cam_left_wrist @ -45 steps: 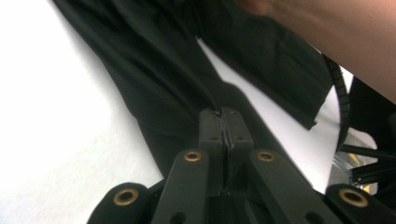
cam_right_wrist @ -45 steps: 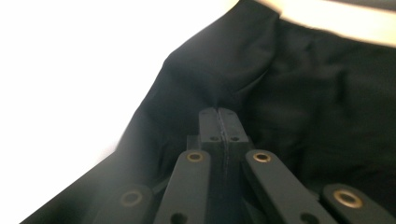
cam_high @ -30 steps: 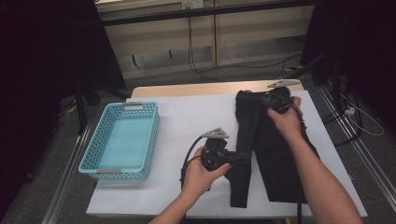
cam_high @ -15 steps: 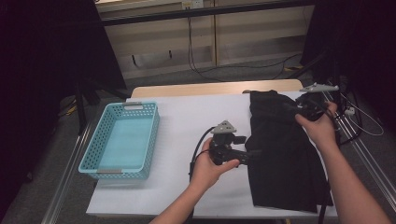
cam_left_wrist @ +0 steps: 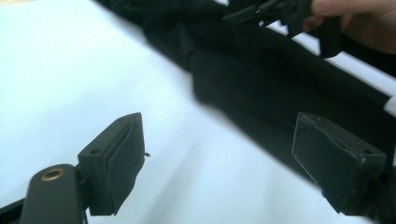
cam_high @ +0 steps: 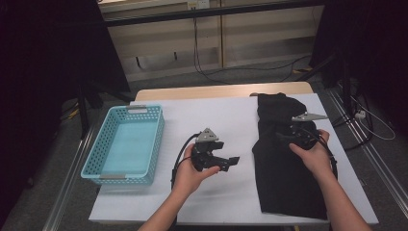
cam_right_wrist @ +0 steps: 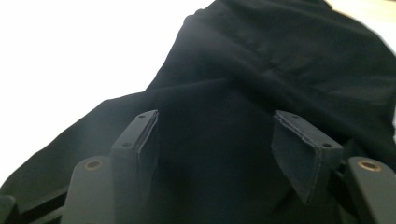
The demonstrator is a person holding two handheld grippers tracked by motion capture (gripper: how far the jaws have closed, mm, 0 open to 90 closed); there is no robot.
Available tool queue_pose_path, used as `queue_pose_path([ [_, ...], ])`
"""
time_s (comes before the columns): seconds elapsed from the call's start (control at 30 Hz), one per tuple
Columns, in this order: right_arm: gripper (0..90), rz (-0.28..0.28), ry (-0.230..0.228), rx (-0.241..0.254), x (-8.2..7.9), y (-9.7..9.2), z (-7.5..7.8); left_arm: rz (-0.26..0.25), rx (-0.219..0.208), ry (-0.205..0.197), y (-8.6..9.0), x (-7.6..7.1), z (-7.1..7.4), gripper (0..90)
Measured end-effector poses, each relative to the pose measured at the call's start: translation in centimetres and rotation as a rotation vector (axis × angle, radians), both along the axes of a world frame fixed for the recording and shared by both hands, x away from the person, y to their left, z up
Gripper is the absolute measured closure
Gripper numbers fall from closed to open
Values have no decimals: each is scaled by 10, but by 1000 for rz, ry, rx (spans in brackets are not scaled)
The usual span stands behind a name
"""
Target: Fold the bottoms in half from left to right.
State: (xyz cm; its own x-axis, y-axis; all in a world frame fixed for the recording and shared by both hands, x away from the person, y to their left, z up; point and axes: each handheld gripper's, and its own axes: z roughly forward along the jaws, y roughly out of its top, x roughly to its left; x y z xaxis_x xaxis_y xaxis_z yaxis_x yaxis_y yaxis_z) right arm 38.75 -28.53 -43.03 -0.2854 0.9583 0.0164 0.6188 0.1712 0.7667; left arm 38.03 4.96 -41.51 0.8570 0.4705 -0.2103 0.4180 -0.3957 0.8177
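A black garment [cam_high: 284, 187] lies flat along the right side of the white table [cam_high: 211, 120]. My right gripper [cam_high: 285, 137] hovers over the garment's upper half. In the right gripper view its jaws [cam_right_wrist: 215, 149] stand apart above the dark cloth [cam_right_wrist: 261, 60] and pinch nothing. My left gripper [cam_high: 233, 161] is over bare table just left of the garment, pointing at it. In the left gripper view its jaws [cam_left_wrist: 217, 163] are wide apart with white table between them, the garment [cam_left_wrist: 261, 93] beyond, and the right gripper [cam_left_wrist: 261, 11] at the top. Both pairs of jaws have just been opening.
A light blue plastic basket [cam_high: 96, 171] with nothing in it stands at the table's left side. Bare white table lies between the basket and the garment. Beyond the far edge there are cables on the floor, with dark stands to either side.
Both grippers were shut on the garment and have let go of it. The garment now lies flatter and farther right. The right hand came nearer, and the left drew back off the cloth's edge.
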Motion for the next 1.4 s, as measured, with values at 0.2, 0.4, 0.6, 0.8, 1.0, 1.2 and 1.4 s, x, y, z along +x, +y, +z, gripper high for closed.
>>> queue_pose_path([
  [0.2,333,-12,24,-15,-3,-1,-8,23,19,6,13,2,-11,166],
  [0.4,361,-51,33,-5,-13,-14,-10,27,40,-6,20,5,-13,156],
  [0.6,499,-91,49,-60,-24,-25,-9,30,52,-10,25,5,-14,153],
  [0.8,601,-142,58,-78,-35,-46,-10,20,53,-13,25,4,-13,152],
  [1.0,619,-163,102,-52,-41,-61,-19,14,58,-11,25,3,-14,149],
  [1.2,895,-123,127,-40,-43,-60,-21,9,64,-10,25,2,-15,149],
  [1.4,900,-102,113,-43,-43,-63,-13,9,66,-10,26,3,-15,148],
])
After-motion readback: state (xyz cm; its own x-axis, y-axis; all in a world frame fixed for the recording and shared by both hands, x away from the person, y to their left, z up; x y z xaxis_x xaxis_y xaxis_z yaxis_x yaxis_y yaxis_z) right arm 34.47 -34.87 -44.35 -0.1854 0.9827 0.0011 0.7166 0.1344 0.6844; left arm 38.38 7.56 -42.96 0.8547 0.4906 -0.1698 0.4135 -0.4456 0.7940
